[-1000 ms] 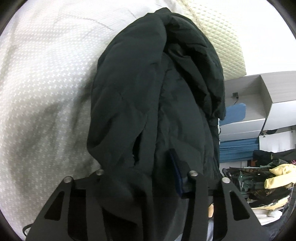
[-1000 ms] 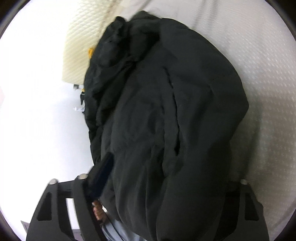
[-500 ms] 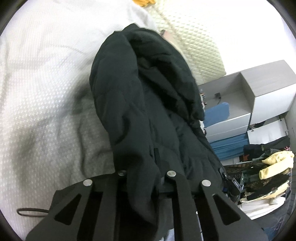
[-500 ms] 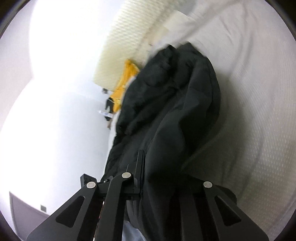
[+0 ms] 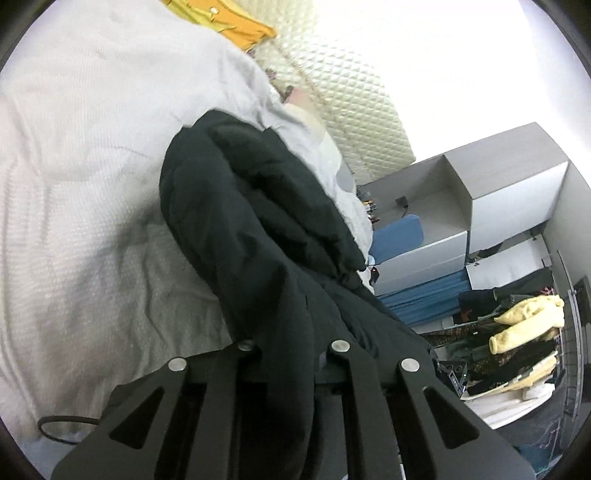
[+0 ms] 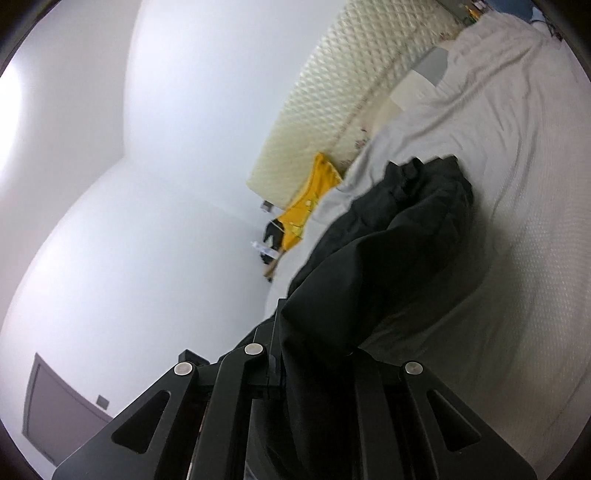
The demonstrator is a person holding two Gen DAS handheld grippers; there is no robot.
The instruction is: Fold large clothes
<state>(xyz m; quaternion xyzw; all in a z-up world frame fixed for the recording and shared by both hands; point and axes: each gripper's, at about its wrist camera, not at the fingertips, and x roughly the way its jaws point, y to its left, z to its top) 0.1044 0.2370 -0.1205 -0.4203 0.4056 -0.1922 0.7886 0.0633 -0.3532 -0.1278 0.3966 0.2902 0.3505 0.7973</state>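
On the white bed (image 5: 92,229) lies the far end of the black jacket (image 5: 258,236), its near edge pinched tight in my left gripper (image 5: 291,354) and my right gripper (image 6: 314,354). It looks padded, bulky, soft and rather slippery, so I judge a hem grip safest. Beyond stand a quilted headboard (image 5: 354,107) and grey shelves (image 5: 480,206).

A white textured bedspread (image 5: 92,184) covers the bed, wrinkled toward 9 o'clock. At 12 o'clock in the left wrist view lies a yellow garment (image 5: 236,22), just beside a cream quilted headboard (image 5: 354,107). Grey shelving units (image 5: 509,206) stand at 3 o'clock, with a blue cushion (image 5: 397,238) inside. Below them, a rack holds pale yellow clothes (image 5: 524,325). A black cable (image 5: 62,430) loops at 8 o'clock.
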